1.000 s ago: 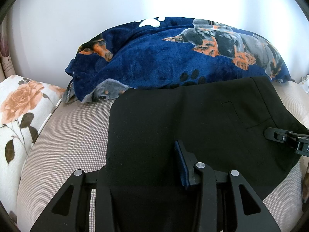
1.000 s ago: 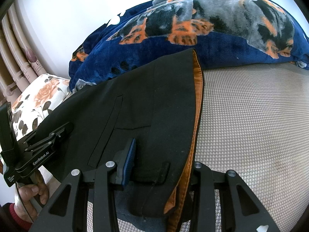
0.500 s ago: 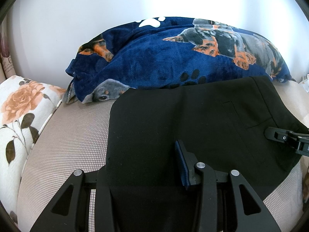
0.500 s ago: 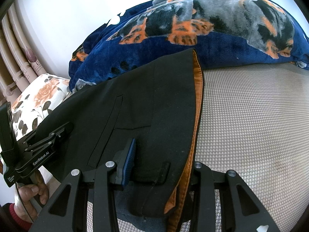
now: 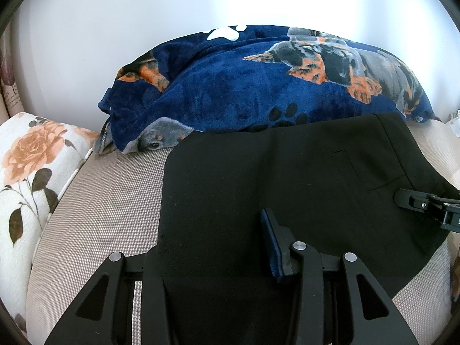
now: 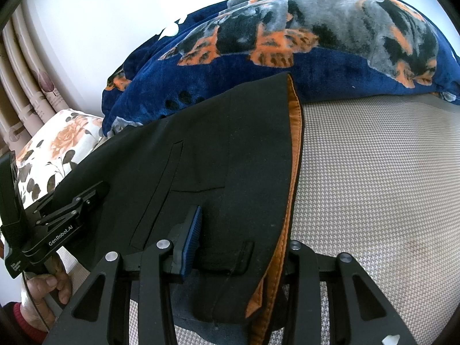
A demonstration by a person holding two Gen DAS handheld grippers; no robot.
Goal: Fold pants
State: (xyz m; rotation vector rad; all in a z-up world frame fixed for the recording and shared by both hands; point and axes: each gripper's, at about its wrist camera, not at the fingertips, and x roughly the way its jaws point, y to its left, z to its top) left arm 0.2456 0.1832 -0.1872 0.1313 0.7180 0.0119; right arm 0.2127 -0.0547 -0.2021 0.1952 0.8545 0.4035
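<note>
The black pants (image 5: pixel 281 178) lie folded flat on the beige bed surface (image 5: pixel 100 218). An orange waistband lining (image 6: pixel 293 155) shows along their right edge in the right wrist view, where the pants (image 6: pixel 218 149) also show a back pocket. My left gripper (image 5: pixel 212 247) is open, with the near edge of the pants lying between its fingers. My right gripper (image 6: pixel 244 241) is open, with the waistband end lying between its fingers. Each gripper shows in the other's view: the right gripper's finger (image 5: pixel 425 204) and the left gripper (image 6: pixel 66 215).
A navy dog-print blanket (image 5: pixel 258 86) is heaped along the far edge against the white wall. A floral pillow (image 5: pixel 31 172) lies at the left. Beige bed surface (image 6: pixel 373 172) extends to the right of the pants. The person's hand (image 6: pixel 46 290) holds the left gripper.
</note>
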